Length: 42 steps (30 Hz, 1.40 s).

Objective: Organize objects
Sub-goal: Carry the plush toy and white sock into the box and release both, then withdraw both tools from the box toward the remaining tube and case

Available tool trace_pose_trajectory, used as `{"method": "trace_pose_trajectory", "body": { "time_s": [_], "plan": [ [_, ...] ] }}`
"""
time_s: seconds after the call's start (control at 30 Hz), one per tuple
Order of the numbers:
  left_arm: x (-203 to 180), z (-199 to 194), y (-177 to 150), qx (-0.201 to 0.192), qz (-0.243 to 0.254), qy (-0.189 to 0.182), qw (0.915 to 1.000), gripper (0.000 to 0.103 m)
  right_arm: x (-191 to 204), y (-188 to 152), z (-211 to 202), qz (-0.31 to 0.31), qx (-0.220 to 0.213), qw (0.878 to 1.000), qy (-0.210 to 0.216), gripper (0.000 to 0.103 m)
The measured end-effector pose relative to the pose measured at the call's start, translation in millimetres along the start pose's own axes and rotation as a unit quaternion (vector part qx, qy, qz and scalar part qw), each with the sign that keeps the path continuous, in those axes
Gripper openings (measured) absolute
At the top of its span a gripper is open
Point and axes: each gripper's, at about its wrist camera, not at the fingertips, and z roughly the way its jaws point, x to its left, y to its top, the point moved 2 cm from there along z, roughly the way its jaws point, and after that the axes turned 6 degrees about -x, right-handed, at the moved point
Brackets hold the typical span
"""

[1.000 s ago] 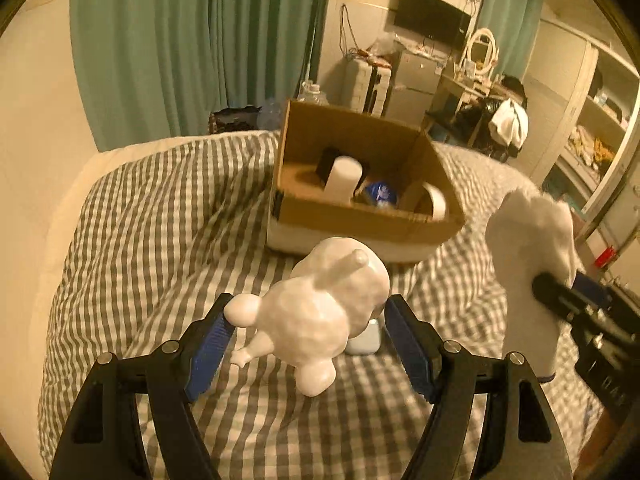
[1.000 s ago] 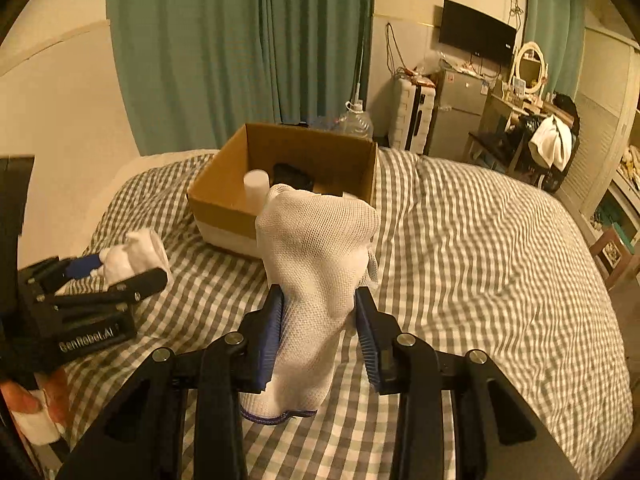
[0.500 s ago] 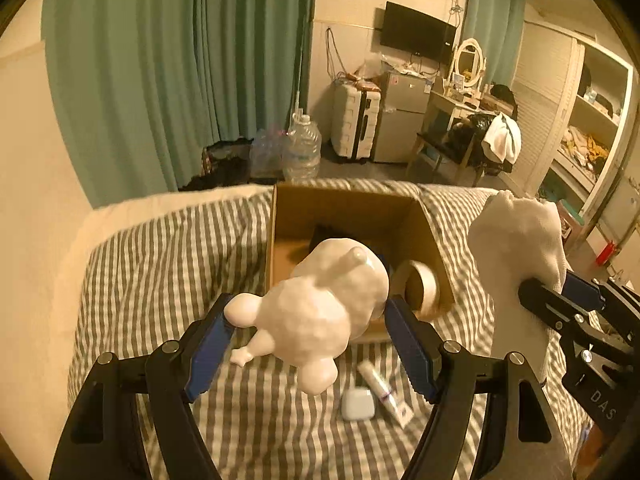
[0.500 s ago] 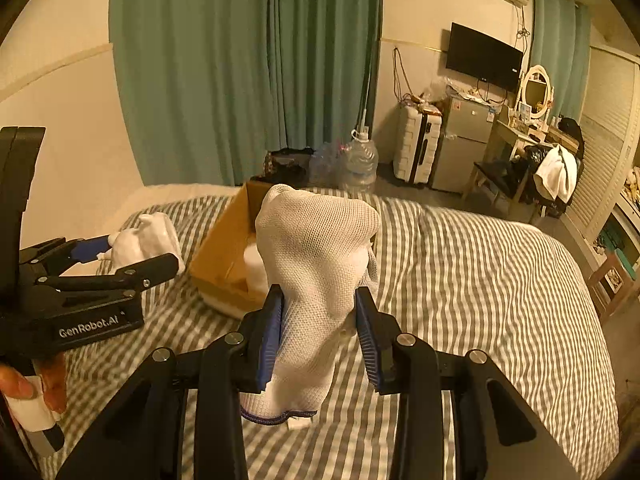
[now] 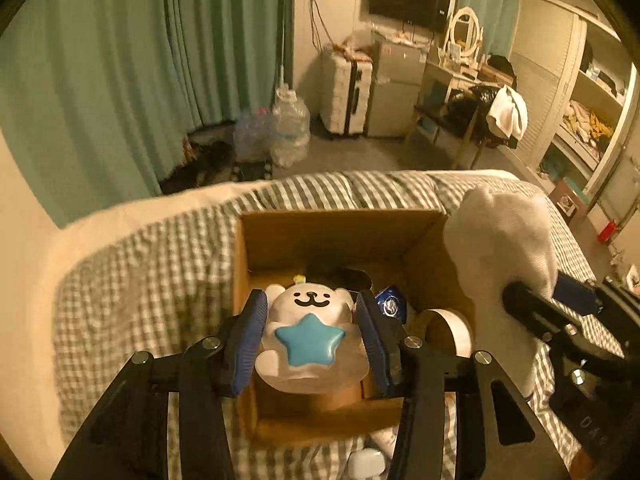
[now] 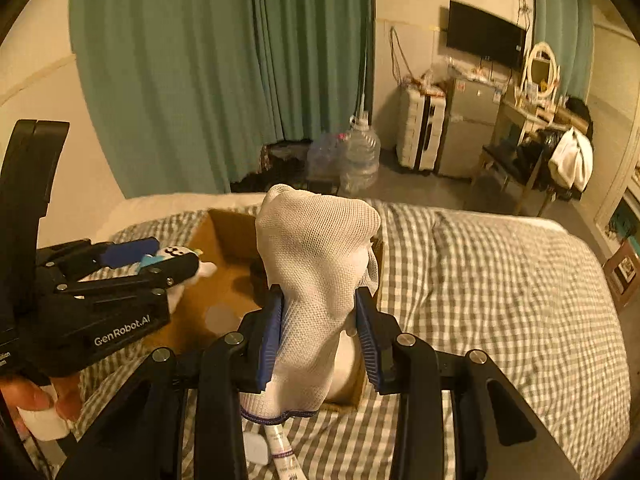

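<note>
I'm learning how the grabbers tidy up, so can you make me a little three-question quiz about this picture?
1. True or false: the left gripper holds a white toy with a blue star on its tummy.
2. What does the right gripper hold? A) a bottle B) a white sock C) a book
3. Fill in: the toy hangs over the open cardboard ____ on the checked bed.

Key: 1 true. 2 B. 3 box.
</note>
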Motion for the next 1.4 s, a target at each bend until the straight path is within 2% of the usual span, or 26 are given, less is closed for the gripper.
{"method": "trace_pose_trajectory", "body": {
  "time_s": [0.23, 0.4, 0.43, 0.5, 0.53, 0.57, 0.63, 0.77, 0.87, 1.0, 1.23, 1.4],
  "plan": [
    [3.7, 34.7, 5.4, 0.0, 0.01, 0.002, 0.9999, 0.048, -8.9, -12.2, 57.7, 0.023, 0.037, 0.999, 0.019, 0.035],
    [10.6, 36.9, 4.3, 0.009, 0.0, -0.017, 0.9998, 0.049, -14.2, -22.3, 65.8, 0.045, 0.044, 0.997, 0.034, 0.046],
    [11.2, 34.6, 5.6, 0.009, -0.001, -0.019, 0.9998, 0.052, -15.5, -23.1, 60.2, 0.048, 0.037, 0.998, 0.034, 0.049],
    [13.6, 24.4, 4.1, 0.008, 0.0, -0.016, 0.9998, 0.066, -16.7, -21.5, 45.6, 0.051, 0.024, 0.998, 0.035, 0.054],
    [14.0, 17.6, 3.9, 0.004, 0.002, -0.015, 0.9999, 0.076, -17.9, -18.5, 36.7, 0.053, 0.017, 0.998, 0.034, 0.057],
    [13.5, 10.3, 4.3, 0.001, 0.006, -0.013, 0.9999, 0.079, -17.8, -14.2, 29.9, 0.053, 0.013, 0.998, 0.033, 0.059],
    [10.2, -7.8, 5.5, -0.007, 0.013, -0.008, 0.9999, 0.08, -16.9, -6.6, 8.8, 0.048, -0.001, 0.999, 0.025, 0.06],
    [4.4, -53.6, 6.4, -0.034, 0.015, 0.002, 0.9993, 0.092, -12.1, 4.4, -34.8, 0.039, -0.028, 0.999, 0.013, 0.064],
    [1.1, -83.7, 6.4, -0.053, 0.018, 0.015, 0.9983, 0.097, -9.9, 7.2, -67.1, 0.033, -0.044, 0.998, 0.004, 0.067],
    [1.5, -121.8, 2.5, -0.07, 0.021, 0.046, 0.9963, 0.099, -6.8, 3.9, -105.7, 0.029, -0.059, 0.998, 0.007, 0.068],
    [4.5, -165.5, -14.6, -0.093, 0.002, 0.064, 0.9935, 0.102, 0.9, -11.4, -160.8, 0.016, -0.094, 0.995, 0.005, 0.088],
    [8.2, -177.6, -34.0, -0.108, -0.019, 0.073, 0.9912, 0.103, 3.7, -27.0, -176.7, 0.007, -0.113, 0.993, -0.022, 0.1]
  ]
}}
